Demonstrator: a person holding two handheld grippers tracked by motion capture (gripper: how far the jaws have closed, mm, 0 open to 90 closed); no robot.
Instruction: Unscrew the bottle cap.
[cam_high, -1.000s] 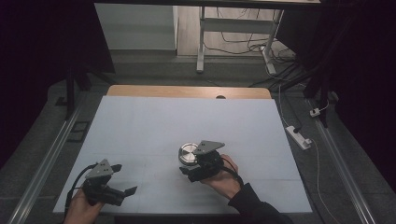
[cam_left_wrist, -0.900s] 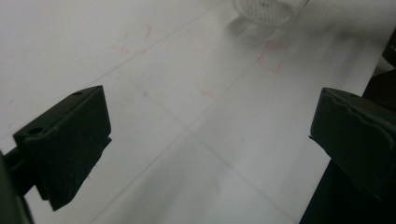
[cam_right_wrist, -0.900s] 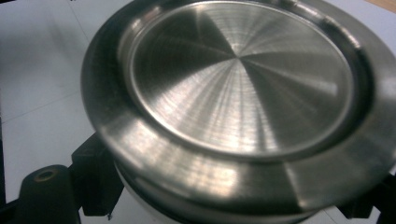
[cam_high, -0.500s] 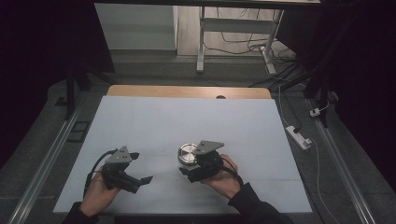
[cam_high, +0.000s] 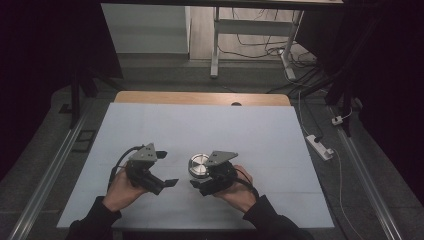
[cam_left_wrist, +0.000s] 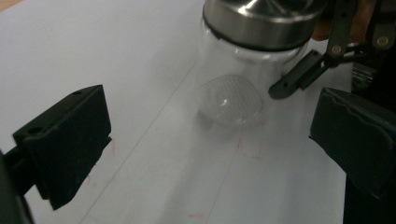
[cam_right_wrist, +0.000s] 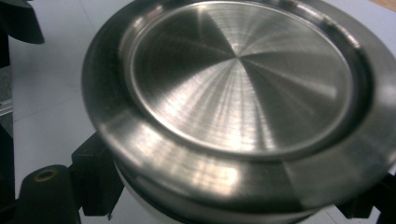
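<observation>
From above, a clear glass jar (cam_high: 199, 165) with a brushed steel lid stands on the pale tabletop (cam_high: 260, 135), apparently clamped by the right gripper (cam_high: 200, 184). The left gripper (cam_high: 167, 170) sits just beside it, fingers apart. Its view shows the jar (cam_left_wrist: 238, 88) ahead between spread matte black fingers (cam_left_wrist: 65, 140). The right gripper view has the round lid (cam_right_wrist: 238, 88) close above its gripping fingers (cam_right_wrist: 95, 179).

A rectangular table (cam_high: 280, 150) covered by a pale blue-white sheet (a bare wooden strip (cam_high: 165, 97) showed along its far edge) carried a clear glass jar (cam_high: 199, 165) with a brushed-steel lid, standing upright near the front edge.
</observation>
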